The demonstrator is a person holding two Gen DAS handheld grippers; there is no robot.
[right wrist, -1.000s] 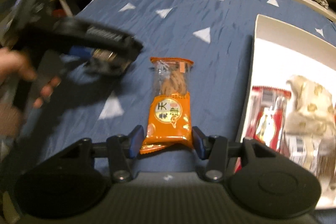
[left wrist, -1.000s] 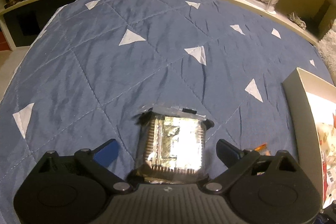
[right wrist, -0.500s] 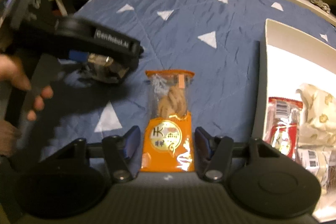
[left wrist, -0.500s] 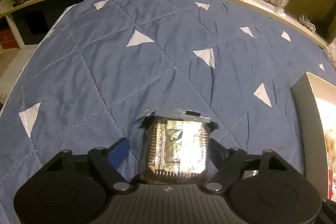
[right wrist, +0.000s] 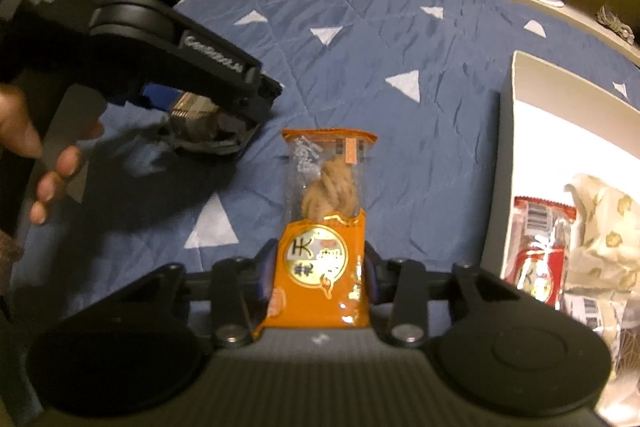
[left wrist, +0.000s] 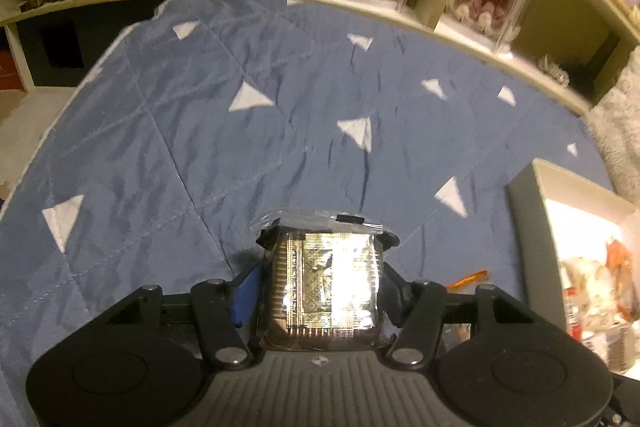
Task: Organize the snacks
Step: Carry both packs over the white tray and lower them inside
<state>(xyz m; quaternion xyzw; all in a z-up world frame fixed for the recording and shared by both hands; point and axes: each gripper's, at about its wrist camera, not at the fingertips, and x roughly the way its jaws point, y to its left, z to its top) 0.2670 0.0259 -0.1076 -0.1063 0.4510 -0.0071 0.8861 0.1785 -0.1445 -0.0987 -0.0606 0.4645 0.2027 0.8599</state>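
Left hand-held gripper now clamping foil-wrapped snack, jaws wide second ago. Right hand-held gripper likewise pinching orange twist-snack packet, previously loose. Both lying on blue quilt; both grasps done, heading next to white box.

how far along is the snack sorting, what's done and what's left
Done: several packets, one a red packet, already lie in the white box. In hand: the left gripper is shut on a foil-wrapped snack, and the right gripper is shut on an orange snack packet. Left: both must still go into the box.
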